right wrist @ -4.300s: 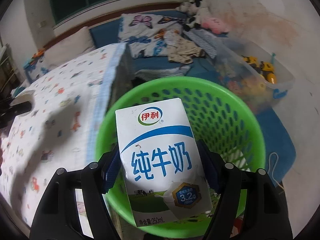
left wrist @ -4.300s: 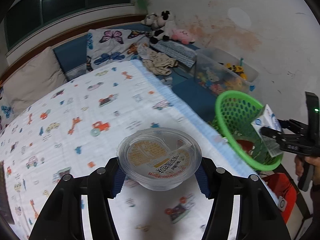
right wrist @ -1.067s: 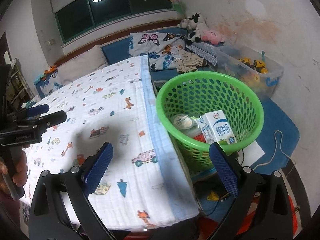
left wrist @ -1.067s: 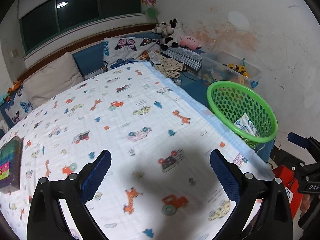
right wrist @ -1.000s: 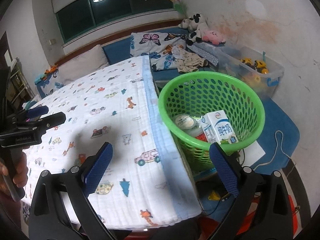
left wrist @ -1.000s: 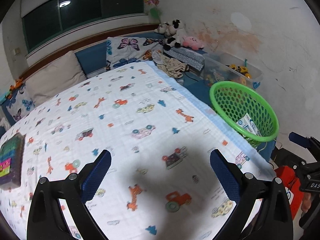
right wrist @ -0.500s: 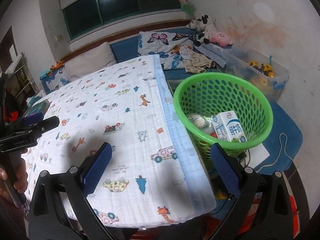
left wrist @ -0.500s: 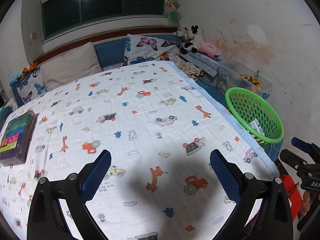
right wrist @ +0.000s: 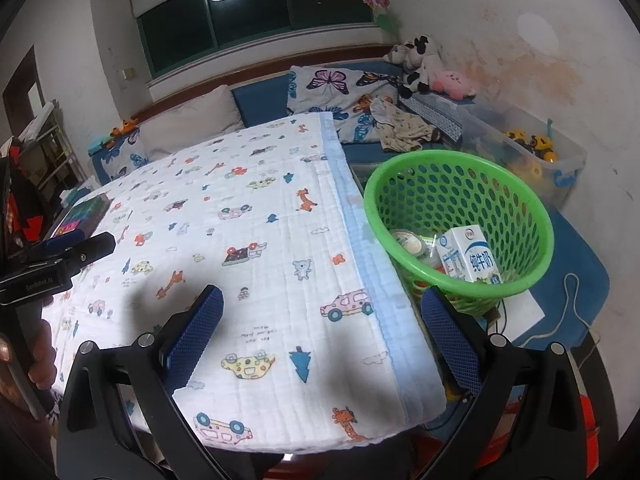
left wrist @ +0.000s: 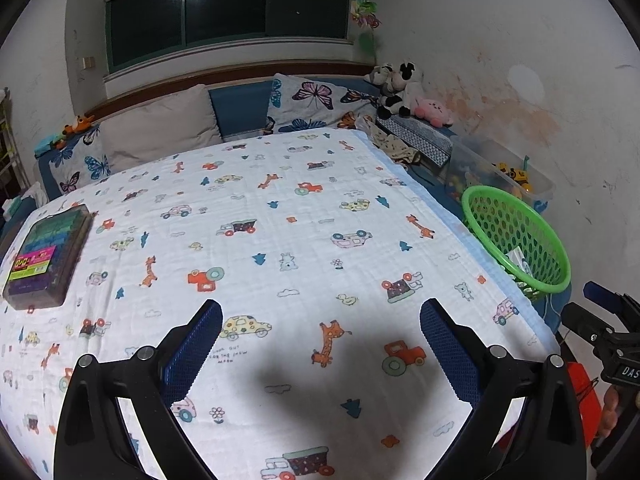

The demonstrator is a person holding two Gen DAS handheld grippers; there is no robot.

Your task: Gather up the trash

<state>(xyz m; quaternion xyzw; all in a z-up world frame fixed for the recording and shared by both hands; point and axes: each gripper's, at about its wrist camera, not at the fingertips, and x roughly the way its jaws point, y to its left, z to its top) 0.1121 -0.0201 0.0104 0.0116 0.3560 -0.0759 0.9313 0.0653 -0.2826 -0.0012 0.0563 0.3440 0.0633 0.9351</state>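
left claw (left wrist: 320, 344) wide open, empty, drawn back over tabletop near edge | right claw (right wrist: 320, 332) wide open, empty, backed off | milk carton (right wrist: 468, 256) and plastic cup (right wrist: 408, 242) now in green basket (right wrist: 440, 164) off right edge | cloth holds only a marker box (left wrist: 44, 256) at left edge; collection looks finished, open room everywhere

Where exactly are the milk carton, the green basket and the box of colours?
milk carton (right wrist: 474, 258), right wrist view, front face
green basket (right wrist: 516, 285), right wrist view, near rim
box of colours (left wrist: 48, 254), left wrist view, lid
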